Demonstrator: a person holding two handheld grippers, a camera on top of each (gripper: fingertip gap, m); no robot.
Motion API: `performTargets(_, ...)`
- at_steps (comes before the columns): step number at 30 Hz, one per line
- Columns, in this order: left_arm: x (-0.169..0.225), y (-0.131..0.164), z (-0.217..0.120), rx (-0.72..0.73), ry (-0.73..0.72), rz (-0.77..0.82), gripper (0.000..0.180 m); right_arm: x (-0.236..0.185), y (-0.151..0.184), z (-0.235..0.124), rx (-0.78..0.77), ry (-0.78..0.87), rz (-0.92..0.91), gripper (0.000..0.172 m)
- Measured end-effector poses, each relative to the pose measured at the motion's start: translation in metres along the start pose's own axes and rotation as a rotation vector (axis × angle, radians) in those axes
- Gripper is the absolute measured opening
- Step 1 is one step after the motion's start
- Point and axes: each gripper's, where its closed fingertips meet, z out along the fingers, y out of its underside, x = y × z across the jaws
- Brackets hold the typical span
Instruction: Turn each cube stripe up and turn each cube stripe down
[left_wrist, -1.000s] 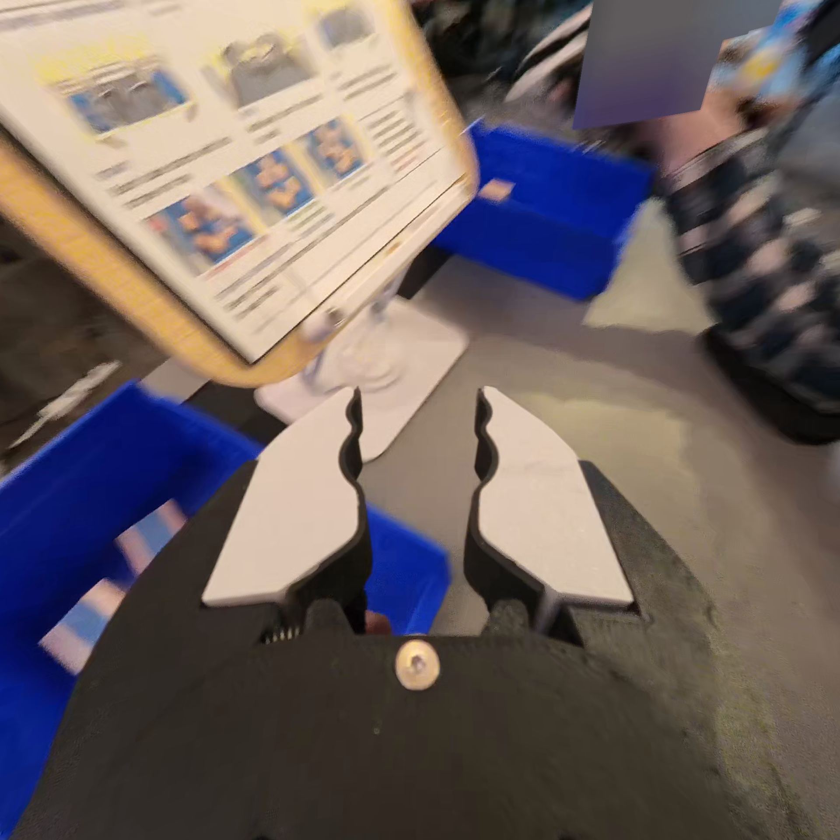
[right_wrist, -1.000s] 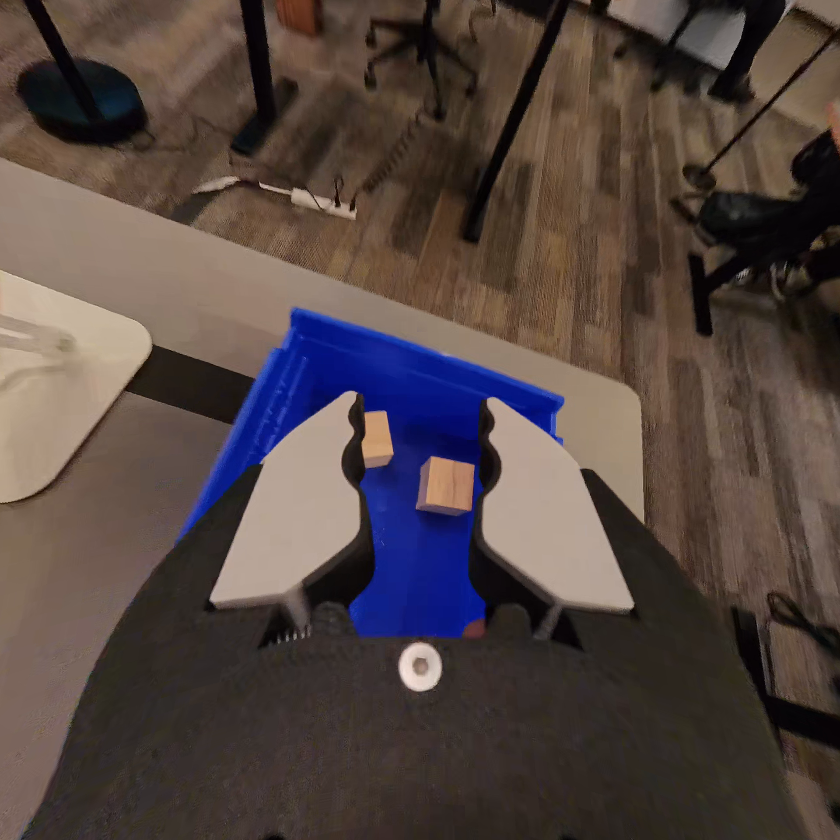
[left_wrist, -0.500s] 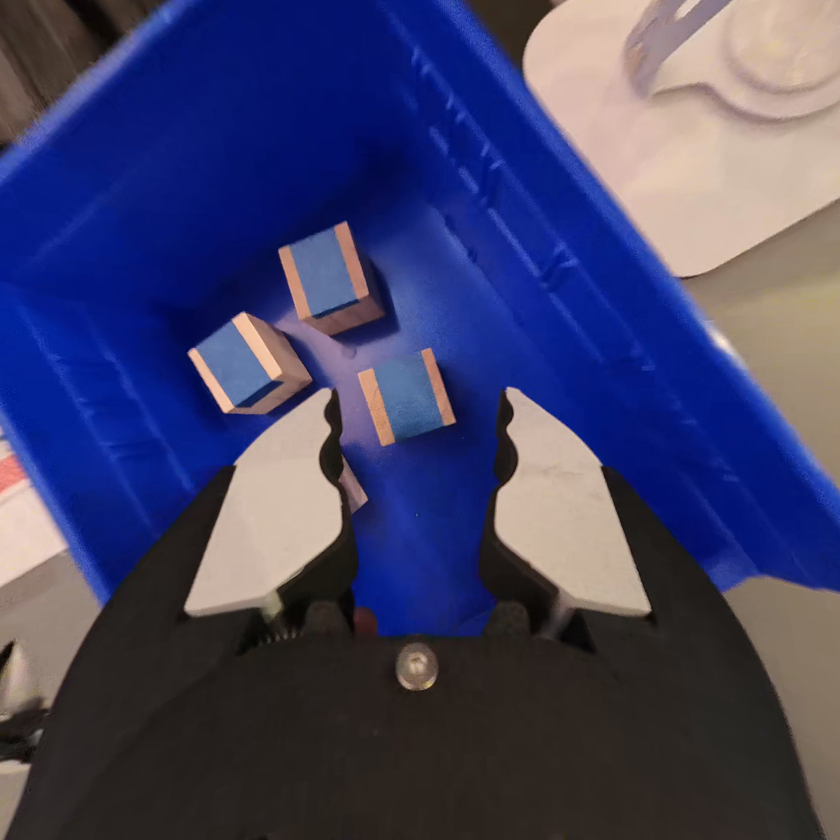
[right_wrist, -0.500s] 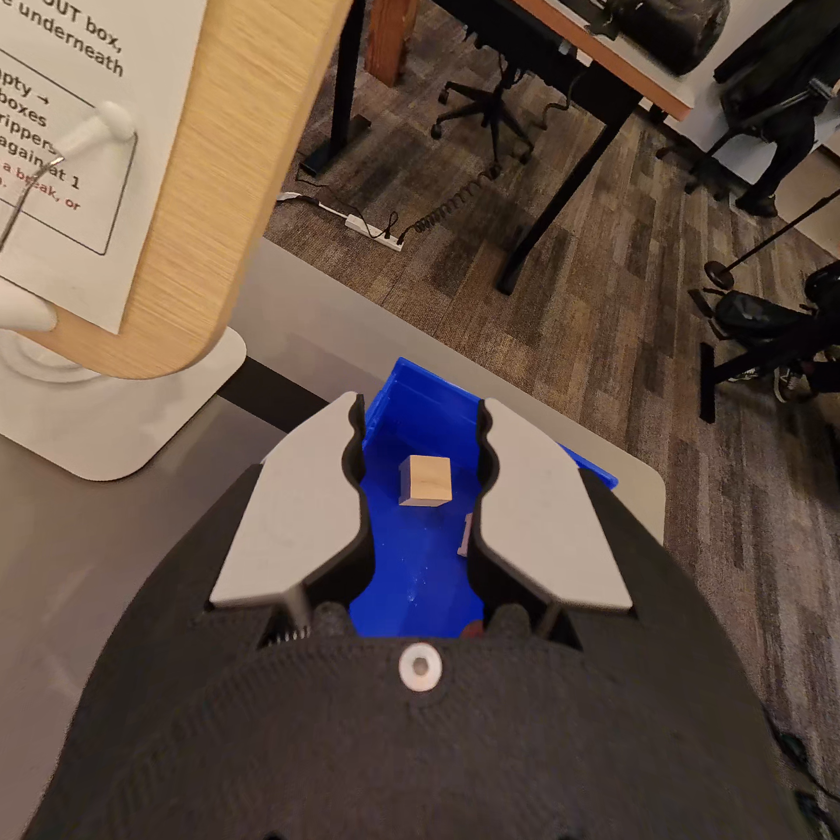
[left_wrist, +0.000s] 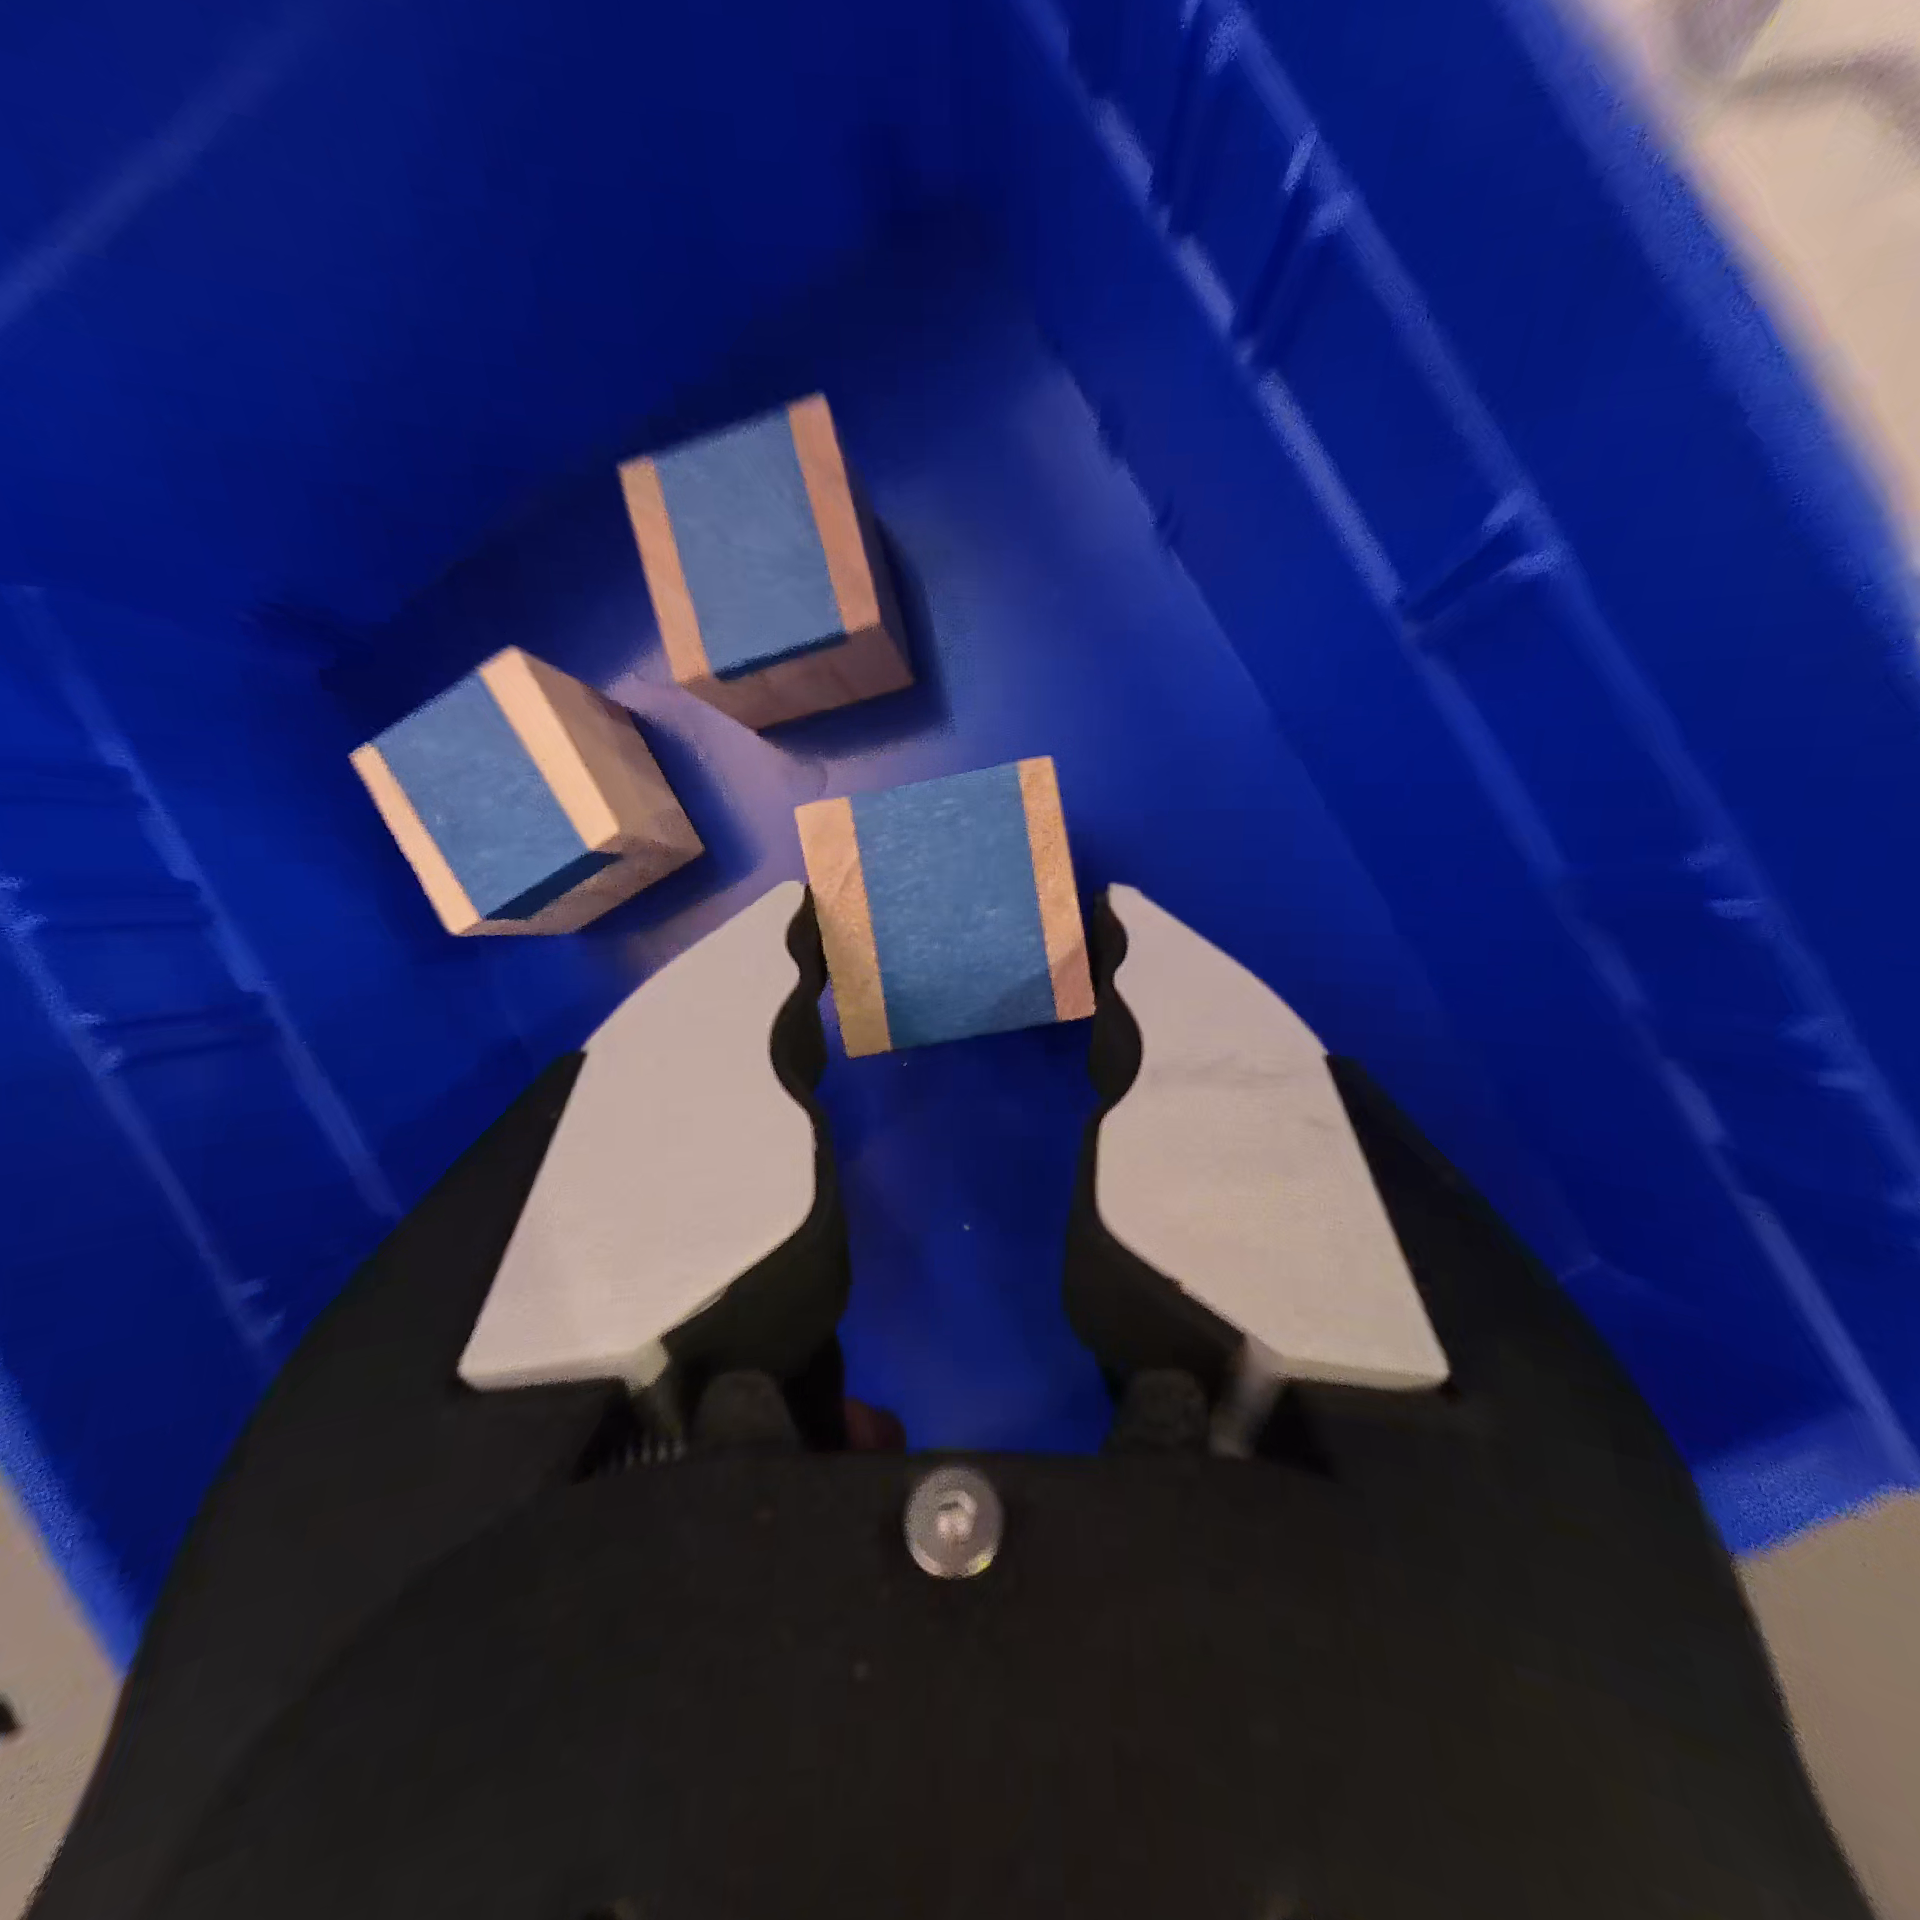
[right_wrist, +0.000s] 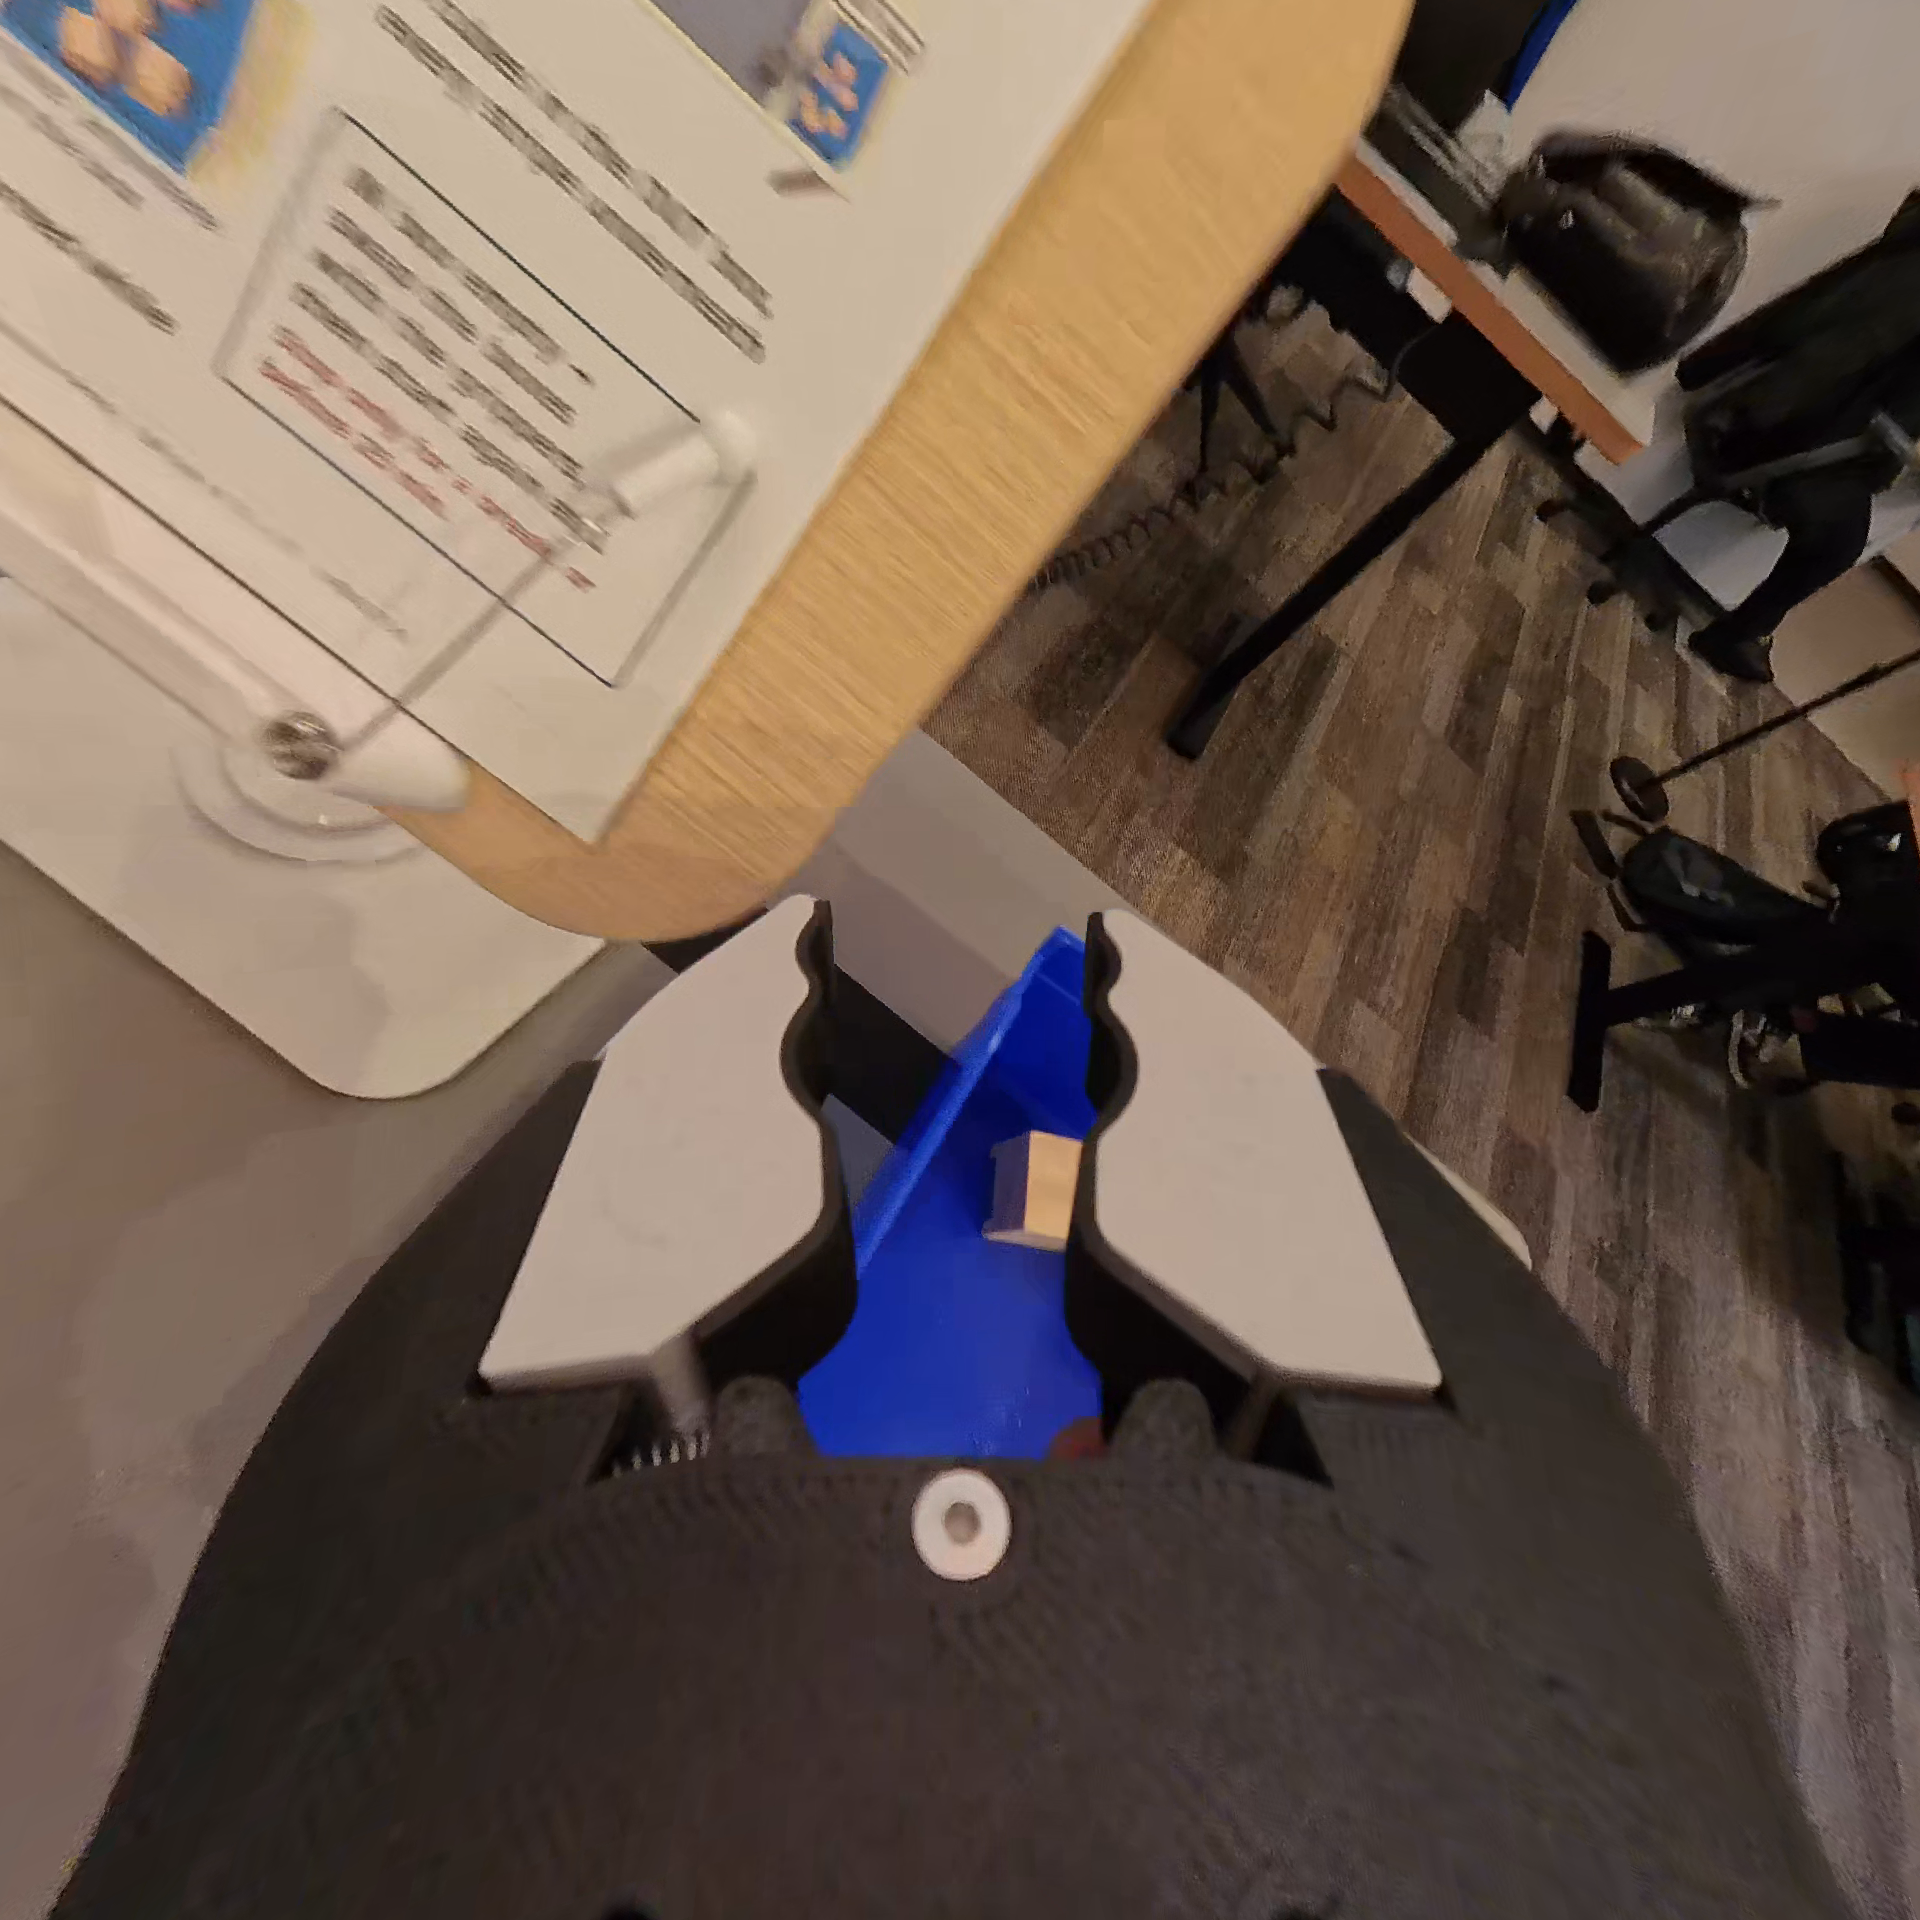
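Note:
In the left wrist view three wooden cubes lie in a blue bin (left_wrist: 1351, 520), each with its blue stripe facing up. My left gripper (left_wrist: 956, 914) is open and low inside the bin. Its fingertips stand on either side of the nearest cube (left_wrist: 945, 904), close to its sides, and the cube sits slightly askew between them. The other two cubes (left_wrist: 753, 540) (left_wrist: 499, 800) lie farther in. My right gripper (right_wrist: 956, 935) is open and empty above a second blue bin (right_wrist: 935, 1320). A cube (right_wrist: 1039, 1184) there shows a plain wooden face.
A wooden sign board with paper sheets (right_wrist: 935, 520) stands on a white base (right_wrist: 312, 935) on the grey table, left of the right bin. Beyond the table edge are the wood-pattern floor (right_wrist: 1351, 831), desks and chairs. The left bin's walls rise close around my left gripper.
My left gripper swung from the table down into the bin; its fingertips came around the nearest cube and the jaws narrowed a little. My right gripper tilted up and left, staying open.

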Motion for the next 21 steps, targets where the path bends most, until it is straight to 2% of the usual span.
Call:
performTargets(1,0.000,-0.009,-0.012,0.055,0.024,-0.017,0.049,-0.007,-0.008,-0.002,0.027,-0.010,-0.018,0.046)
performTargets(4,0.008,-0.042,-0.060,0.285,0.158,-0.070,0.049,-0.037,-0.040,-0.014,0.151,-0.055,-0.106,0.050)
performTargets(8,0.052,-0.084,-0.143,0.626,0.551,-0.109,0.048,-0.099,-0.091,-0.041,0.396,-0.115,-0.271,0.057)
performTargets(10,0.083,-0.095,-0.178,0.721,0.776,-0.098,0.048,-0.136,-0.112,-0.056,0.513,-0.134,-0.358,0.061)
performTargets(16,0.167,-0.106,-0.223,0.807,1.164,0.000,0.048,-0.237,-0.133,-0.081,0.740,-0.178,-0.577,0.058)
performTargets(21,0.210,-0.110,-0.226,0.822,1.311,0.011,0.048,-0.263,-0.141,-0.096,0.843,-0.203,-0.566,0.065)
